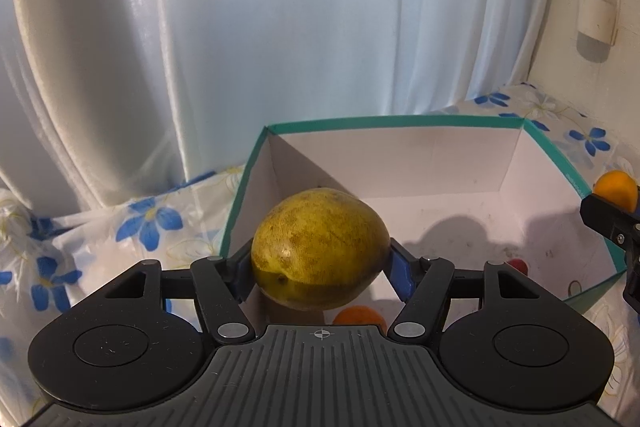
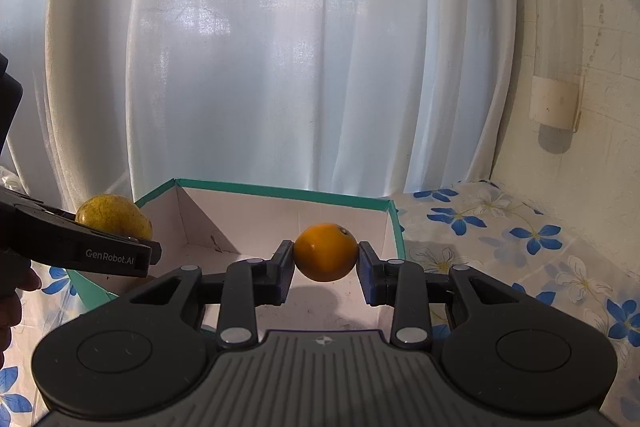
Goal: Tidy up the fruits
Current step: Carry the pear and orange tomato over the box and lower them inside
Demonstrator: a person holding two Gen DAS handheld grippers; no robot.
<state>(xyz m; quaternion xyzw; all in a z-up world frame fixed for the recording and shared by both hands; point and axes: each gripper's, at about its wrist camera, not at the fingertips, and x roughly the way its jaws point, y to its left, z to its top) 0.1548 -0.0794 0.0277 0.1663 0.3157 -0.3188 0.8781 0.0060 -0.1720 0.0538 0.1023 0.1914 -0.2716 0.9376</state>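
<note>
The counter (image 2: 500,227) wears a white cloth (image 1: 100,247) printed with blue flowers — on it sits an open teal-edged box (image 2: 394,223), white inside, set close before the curtain.

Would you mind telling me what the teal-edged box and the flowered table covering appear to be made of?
The box looks like thin matte cardboard: white inner walls with crisp fold creases, scuffs on the floor, a teal printed outside. The table covering seems a glossy plastic or oilcloth sheet, judging by its sheen and printed blue flowers; woven cloth cannot be ruled out.
</note>
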